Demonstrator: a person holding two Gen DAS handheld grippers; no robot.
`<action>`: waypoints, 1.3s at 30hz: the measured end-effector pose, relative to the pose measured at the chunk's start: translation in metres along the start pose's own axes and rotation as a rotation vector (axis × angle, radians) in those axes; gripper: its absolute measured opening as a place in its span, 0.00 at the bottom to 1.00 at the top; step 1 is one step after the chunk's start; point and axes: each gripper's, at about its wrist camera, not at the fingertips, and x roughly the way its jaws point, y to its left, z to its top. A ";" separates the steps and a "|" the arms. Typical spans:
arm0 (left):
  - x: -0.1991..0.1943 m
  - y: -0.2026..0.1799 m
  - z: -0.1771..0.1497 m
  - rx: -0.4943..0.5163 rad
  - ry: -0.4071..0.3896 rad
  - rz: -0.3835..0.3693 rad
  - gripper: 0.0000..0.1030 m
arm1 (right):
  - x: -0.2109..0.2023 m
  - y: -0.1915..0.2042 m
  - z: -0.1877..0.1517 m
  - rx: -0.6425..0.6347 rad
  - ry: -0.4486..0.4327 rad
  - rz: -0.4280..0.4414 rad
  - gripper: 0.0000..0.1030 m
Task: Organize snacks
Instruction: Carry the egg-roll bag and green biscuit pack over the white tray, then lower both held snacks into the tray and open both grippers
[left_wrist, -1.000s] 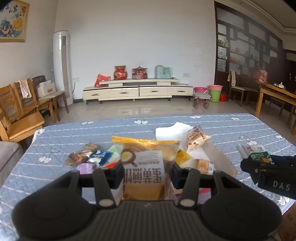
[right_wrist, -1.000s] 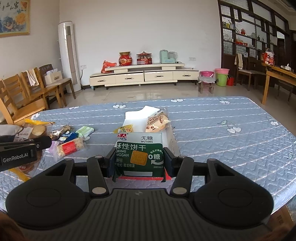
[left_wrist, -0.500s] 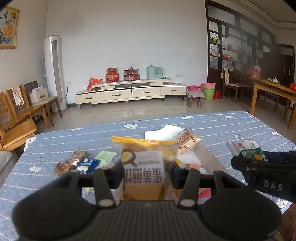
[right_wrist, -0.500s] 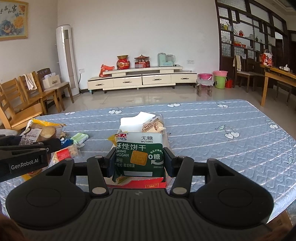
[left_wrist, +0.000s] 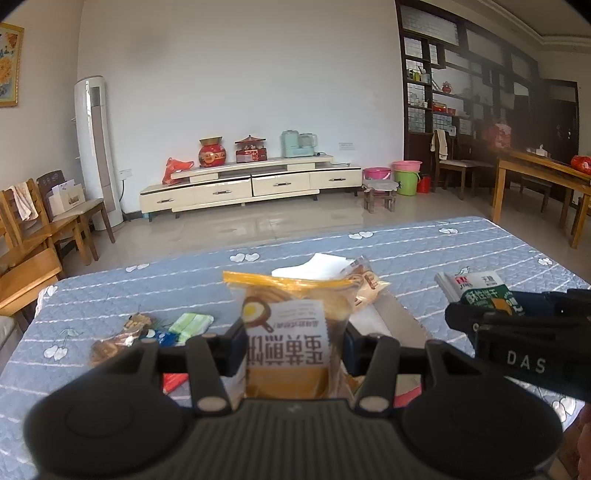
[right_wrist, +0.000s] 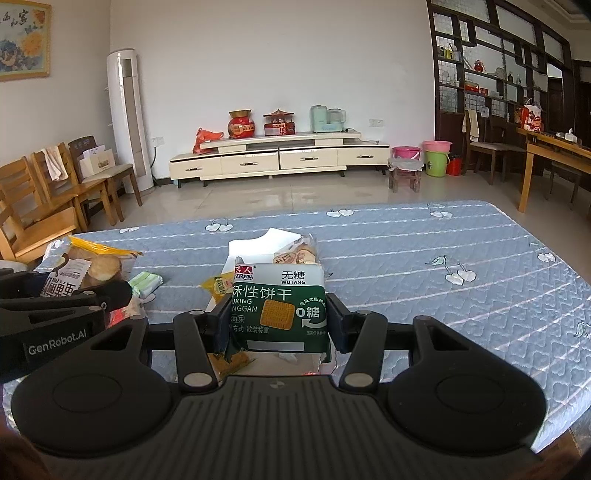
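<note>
A white wall (right_wrist: 277, 55) stands far, with a low cream cabinet (right_wrist: 280, 157) before it. Wooden chairs (right_wrist: 55, 192) left, dark shelves (right_wrist: 491, 74) right, glossy tile floor (right_wrist: 277, 199).

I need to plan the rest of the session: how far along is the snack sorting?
Partly done: a bun packet already sits in the open box. In hand: the left hand-held gripper clamps a yellow cake bag, and the right hand-held gripper clamps a green biscuit pack. Left: loose packets on the table.
</note>
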 end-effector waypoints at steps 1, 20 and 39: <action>0.001 -0.001 0.001 0.001 0.000 -0.001 0.48 | 0.001 -0.001 0.000 0.001 0.001 -0.002 0.61; 0.030 -0.013 0.005 0.019 0.023 -0.012 0.48 | 0.010 -0.003 0.004 0.026 0.014 -0.003 0.61; 0.078 -0.019 0.004 0.017 0.090 -0.036 0.48 | 0.047 0.001 0.017 0.009 0.057 0.018 0.61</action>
